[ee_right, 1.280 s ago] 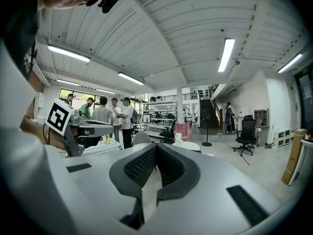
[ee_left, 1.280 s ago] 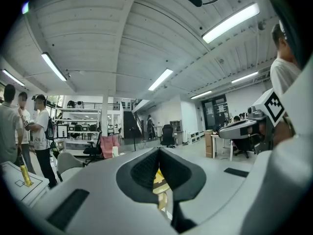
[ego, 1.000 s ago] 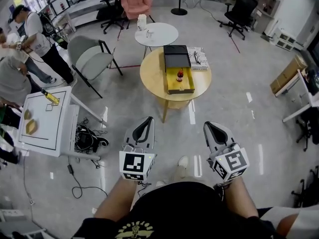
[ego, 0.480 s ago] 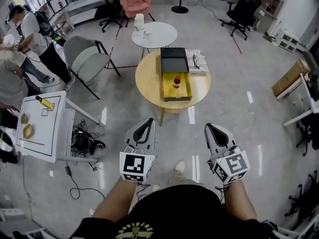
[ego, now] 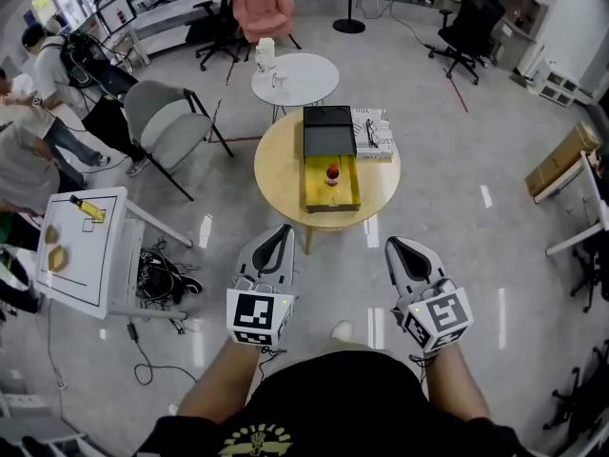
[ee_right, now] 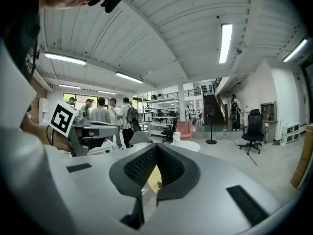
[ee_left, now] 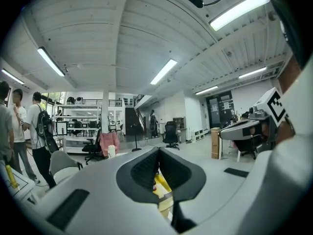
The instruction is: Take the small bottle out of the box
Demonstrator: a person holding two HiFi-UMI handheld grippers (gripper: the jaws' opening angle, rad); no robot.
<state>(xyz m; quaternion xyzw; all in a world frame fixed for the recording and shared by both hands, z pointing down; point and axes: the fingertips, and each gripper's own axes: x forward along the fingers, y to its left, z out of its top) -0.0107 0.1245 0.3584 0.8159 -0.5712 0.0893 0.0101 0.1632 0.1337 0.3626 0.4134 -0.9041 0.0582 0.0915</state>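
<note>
A round wooden table (ego: pixel 285 165) stands ahead on the floor. On it lies an open box with a yellow inside (ego: pixel 330 190) and a black lid (ego: pixel 328 131) folded back. The small bottle (ego: pixel 332 171), red-capped, stands upright inside the box. Both grippers are held low in front of the person's body, well short of the table. My left gripper (ego: pixel 282 230) is shut with nothing in it, its jaws meeting (ee_left: pixel 157 151); a strip of the yellow box (ee_left: pixel 163 183) shows past them. My right gripper (ego: pixel 394 246) is shut too and holds nothing (ee_right: pixel 155 147).
A printed magazine (ego: pixel 372 129) lies beside the box. Behind stands a small white round table (ego: pixel 304 74) with a white cup (ego: pixel 265 53). A grey chair (ego: pixel 166 122), a white side table (ego: pixel 81 246) and floor cables (ego: pixel 166 272) are at left, people (ego: pixel 33 146) beyond.
The wooden table with the box has drifted slightly lower and leftward in the head view as the person steps nearer. Both grippers keep the same shut pose.
</note>
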